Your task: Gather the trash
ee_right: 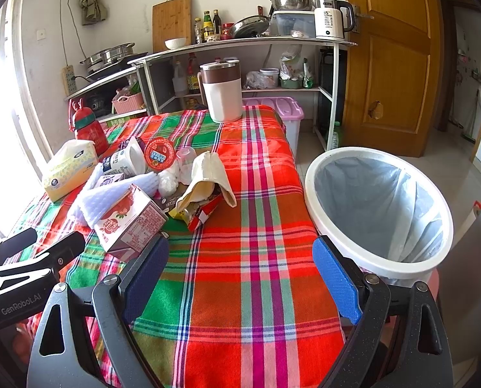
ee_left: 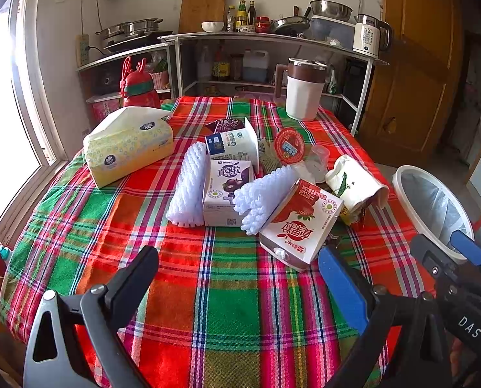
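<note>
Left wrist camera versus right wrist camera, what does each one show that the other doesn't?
Only the left wrist view shows the purple milk carton's full front and the rolled foam net beside it. Only the right wrist view shows the lilac-lidded storage bin behind the table and the whole inside of the lined trash bin. Both show the strawberry milk carton, tissue pack, white jug, and both claws open: left claw, right claw.

Legible markings: "真果粒" on the purple milk carton (ee_left: 226, 194), "DAS" on the right gripper (ee_left: 463, 252) body, "GenRobot.AI" on the left gripper (ee_right: 30, 245) body, and "55" on the white kettle (ee_left: 368, 37).
</note>
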Demonstrator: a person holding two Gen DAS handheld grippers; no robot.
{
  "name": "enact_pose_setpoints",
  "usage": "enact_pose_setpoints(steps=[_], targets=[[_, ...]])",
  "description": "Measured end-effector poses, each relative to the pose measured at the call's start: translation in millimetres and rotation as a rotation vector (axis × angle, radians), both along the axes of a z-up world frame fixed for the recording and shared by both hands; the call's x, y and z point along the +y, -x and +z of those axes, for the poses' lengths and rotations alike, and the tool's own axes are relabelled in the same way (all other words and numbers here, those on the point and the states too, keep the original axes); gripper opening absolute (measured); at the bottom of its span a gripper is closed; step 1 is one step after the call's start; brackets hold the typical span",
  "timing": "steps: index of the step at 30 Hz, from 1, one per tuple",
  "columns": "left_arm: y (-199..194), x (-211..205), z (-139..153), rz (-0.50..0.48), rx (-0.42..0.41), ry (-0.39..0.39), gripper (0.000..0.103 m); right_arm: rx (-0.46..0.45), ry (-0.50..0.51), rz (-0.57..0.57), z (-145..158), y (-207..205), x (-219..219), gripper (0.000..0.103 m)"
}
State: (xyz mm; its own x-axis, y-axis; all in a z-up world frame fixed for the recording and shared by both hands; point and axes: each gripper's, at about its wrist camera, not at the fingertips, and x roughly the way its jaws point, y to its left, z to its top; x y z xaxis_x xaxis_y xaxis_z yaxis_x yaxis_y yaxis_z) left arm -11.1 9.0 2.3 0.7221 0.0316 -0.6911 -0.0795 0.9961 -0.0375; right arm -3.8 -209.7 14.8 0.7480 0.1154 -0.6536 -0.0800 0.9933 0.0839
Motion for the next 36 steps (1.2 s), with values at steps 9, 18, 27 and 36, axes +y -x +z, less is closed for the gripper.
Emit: enact_pose_setpoints(steps=[9, 18, 27, 36], targets=[[1, 0, 0, 0.001, -0.001, -0.003, 0.101, -0.001, 0.0, 0.0, 0, 0, 0, 0.091], [1, 0, 0, 0.0, 0.001, -0.006, 0.1, 0.002, 0.0, -0.001, 0, 0, -1, 0.091], [0, -1, 0, -0.002, 0.003, -0.014, 0.101, 0.007, -0.002, -0.007, -2, -3, -3, 0.091], [-11, 6, 1, -0.075, 0.008, 0.012, 0.1, 0.008, -0.017, 0.0, -2, -18, -6, 0.091]])
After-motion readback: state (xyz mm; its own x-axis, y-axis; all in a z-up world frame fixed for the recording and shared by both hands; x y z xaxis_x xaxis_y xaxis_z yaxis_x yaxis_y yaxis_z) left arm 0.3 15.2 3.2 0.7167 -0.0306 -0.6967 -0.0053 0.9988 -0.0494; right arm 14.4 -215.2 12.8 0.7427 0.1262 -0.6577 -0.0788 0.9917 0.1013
